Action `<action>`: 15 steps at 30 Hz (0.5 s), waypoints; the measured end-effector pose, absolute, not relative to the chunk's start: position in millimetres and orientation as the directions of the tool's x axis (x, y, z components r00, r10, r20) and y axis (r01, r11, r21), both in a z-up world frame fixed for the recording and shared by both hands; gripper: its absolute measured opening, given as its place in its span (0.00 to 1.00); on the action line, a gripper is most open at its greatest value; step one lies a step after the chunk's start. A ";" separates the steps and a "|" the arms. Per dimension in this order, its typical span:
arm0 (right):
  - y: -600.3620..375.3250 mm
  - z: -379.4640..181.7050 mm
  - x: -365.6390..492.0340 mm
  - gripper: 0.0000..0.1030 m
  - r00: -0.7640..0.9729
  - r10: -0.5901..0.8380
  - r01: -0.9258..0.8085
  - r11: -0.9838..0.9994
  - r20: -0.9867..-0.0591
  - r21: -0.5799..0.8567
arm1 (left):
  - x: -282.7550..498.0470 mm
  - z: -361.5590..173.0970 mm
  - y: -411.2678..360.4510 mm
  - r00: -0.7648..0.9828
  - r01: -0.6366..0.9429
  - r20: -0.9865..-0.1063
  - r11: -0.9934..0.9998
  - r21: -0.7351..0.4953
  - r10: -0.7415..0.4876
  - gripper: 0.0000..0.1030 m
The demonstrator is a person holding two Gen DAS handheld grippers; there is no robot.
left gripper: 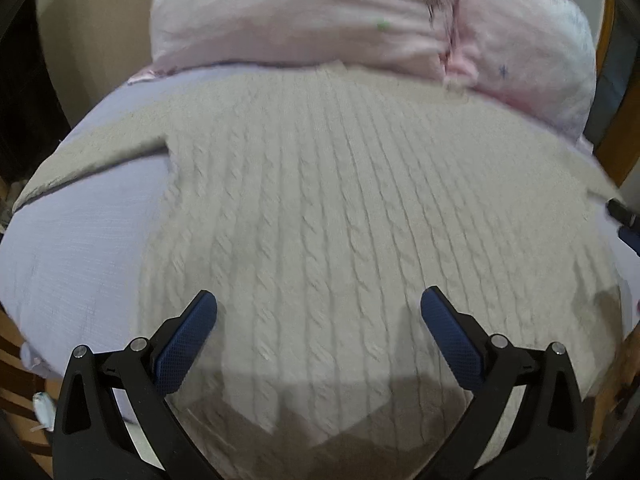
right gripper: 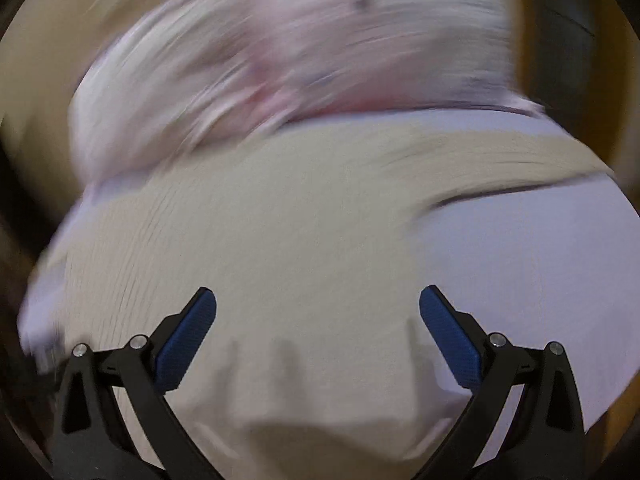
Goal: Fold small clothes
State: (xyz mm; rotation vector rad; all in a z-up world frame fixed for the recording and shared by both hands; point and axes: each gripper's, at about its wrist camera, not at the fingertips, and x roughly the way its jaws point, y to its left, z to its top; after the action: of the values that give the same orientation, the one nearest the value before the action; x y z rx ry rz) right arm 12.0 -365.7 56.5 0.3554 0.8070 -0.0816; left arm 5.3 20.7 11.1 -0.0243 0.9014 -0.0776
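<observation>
A beige cable-knit sweater (left gripper: 320,208) lies spread flat on a pale lilac sheet (left gripper: 80,256), one sleeve stretching to the left. My left gripper (left gripper: 319,300) is open and empty, hovering over the sweater's lower middle. In the right wrist view, which is motion-blurred, the same sweater (right gripper: 280,220) lies under my right gripper (right gripper: 318,300), open and empty over its lower right part. The right gripper's tip also shows in the left wrist view (left gripper: 624,216) at the right edge.
A pink pillow or quilt with small star prints (left gripper: 360,16) lies along the sweater's far edge. Bare lilac sheet (right gripper: 540,260) lies to the sweater's right. Wooden furniture (left gripper: 616,92) stands at the right, a beige wall (left gripper: 100,20) behind.
</observation>
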 end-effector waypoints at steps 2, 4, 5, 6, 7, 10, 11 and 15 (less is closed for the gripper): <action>-438.5 61.3 21.0 0.95 0.711 0.016 0.350 0.859 -0.703 0.374 | 7.2 20.1 37.3 0.681 0.032 -0.727 0.996 -0.085 -0.084 0.99; -507.6 58.5 30.1 0.81 0.708 -0.030 0.478 0.756 -0.706 0.448 | 11.3 27.7 54.4 0.733 -0.003 -0.677 0.995 -0.098 -0.065 0.99; -534.4 54.9 33.8 0.71 0.697 -0.046 0.530 0.705 -0.716 0.470 | 14.4 31.5 60.7 0.743 -0.016 -0.667 0.995 -0.102 -0.056 0.99; -559.5 50.5 37.2 0.68 0.691 -0.056 0.571 0.653 -0.721 0.497 | 17.8 33.7 67.0 0.747 -0.027 -0.663 0.994 -0.106 -0.051 0.99; -591.0 43.8 43.1 0.64 0.683 -0.062 0.616 0.586 -0.728 0.527 | 23.8 36.2 75.5 0.749 -0.040 -0.660 0.992 -0.118 -0.048 0.99; -645.2 23.2 59.4 0.54 0.652 -0.061 0.691 0.458 -0.756 0.559 | 35.4 39.4 101.1 0.764 -0.101 -0.644 0.981 -0.168 -0.032 0.99; -654.9 17.2 62.7 0.50 0.646 -0.054 0.704 0.429 -0.761 0.567 | 39.5 40.2 108.8 0.765 -0.122 -0.643 0.975 -0.186 -0.027 0.99; -675.8 -4.1 77.4 0.37 0.673 -0.029 0.698 0.353 -0.739 0.623 | 54.4 39.0 143.4 0.770 -0.185 -0.636 0.937 -0.296 -0.049 0.99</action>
State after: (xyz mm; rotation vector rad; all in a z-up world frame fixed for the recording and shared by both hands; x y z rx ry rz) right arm 77.4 -675.8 -4.1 1.1237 0.7081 -0.5247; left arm 54.4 143.4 39.0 -0.3565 0.6909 0.0759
